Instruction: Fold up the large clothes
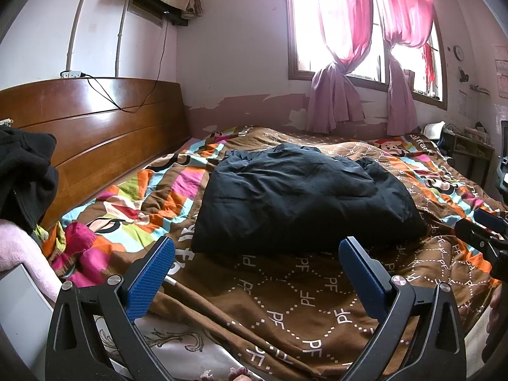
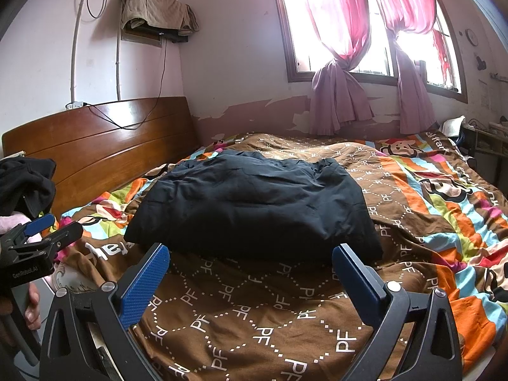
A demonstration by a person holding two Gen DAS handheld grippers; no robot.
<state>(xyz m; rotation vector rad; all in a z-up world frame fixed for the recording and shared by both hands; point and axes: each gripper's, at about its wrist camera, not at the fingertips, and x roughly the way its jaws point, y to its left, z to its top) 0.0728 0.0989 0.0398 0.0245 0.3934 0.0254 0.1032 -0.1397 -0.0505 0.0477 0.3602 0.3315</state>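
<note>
Right now your left gripper (image 1: 257, 254), black frame with blue textured pads, has its fingers (image 1: 152, 276) spread wide with nothing between them, hovering over the near edge of the bed. Your right gripper (image 2: 250, 260) is the same build, also splayed apart and empty, pointing along the bed from a spot just beside the left one; each shows at the edge of the other's view. Under both lies the brown quilt with white dotted diamonds and PF letters (image 2: 254, 314), which turns into bright multicolour stripes (image 2: 444, 206) with cartoon monkey faces toward the sides. Just past the fingertips sits the large black padded garment (image 1: 301, 197), folded into a puffy, roughly rectangular bundle, lying flat on the quilt near the middle of the bed; neither gripper touches it. At the left, near you, a heap of black fleece clothing (image 1: 25, 171) sits over something pale pink (image 1: 22, 247), beside the curved wooden headboard (image 1: 95, 127). A white power strip with a black cable (image 1: 71, 74) rests on top of the headboard. Further back, the pale wall shows peeling paint low down, a beige cloth (image 2: 152, 9) is draped over a wall-mounted box, and pink curtains tied in knots (image 2: 339, 63) hang in the bright window.
</note>
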